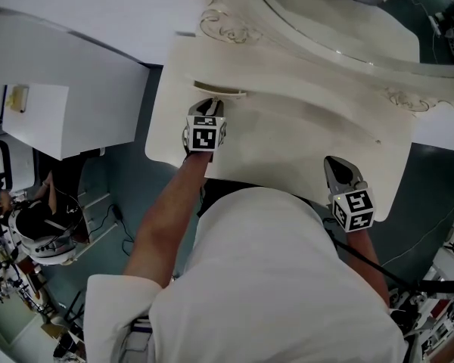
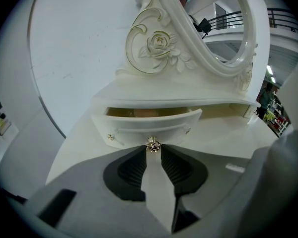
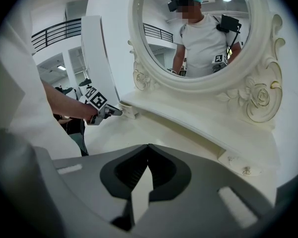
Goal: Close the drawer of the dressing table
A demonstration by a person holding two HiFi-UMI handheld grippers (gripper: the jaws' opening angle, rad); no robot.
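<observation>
The white dressing table (image 1: 287,146) has a small left drawer (image 2: 149,120) pulled partly out, its inside showing. In the left gripper view, my left gripper (image 2: 153,149) has its tips closed on the drawer's metal knob (image 2: 153,145). The head view shows that gripper (image 1: 209,106) right at the drawer front (image 1: 221,91). My right gripper (image 1: 334,163) hovers over the tabletop's right front with its jaws together and nothing between them (image 3: 148,148). The right gripper view also catches the left gripper (image 3: 113,112) at the drawer (image 3: 129,109).
An oval mirror (image 3: 193,29) in a carved frame rises behind the tabletop. A second small drawer with a knob (image 3: 246,170) sits closed at the right. A white cabinet (image 1: 38,119) stands left of the table, and cluttered floor with cables lies beyond.
</observation>
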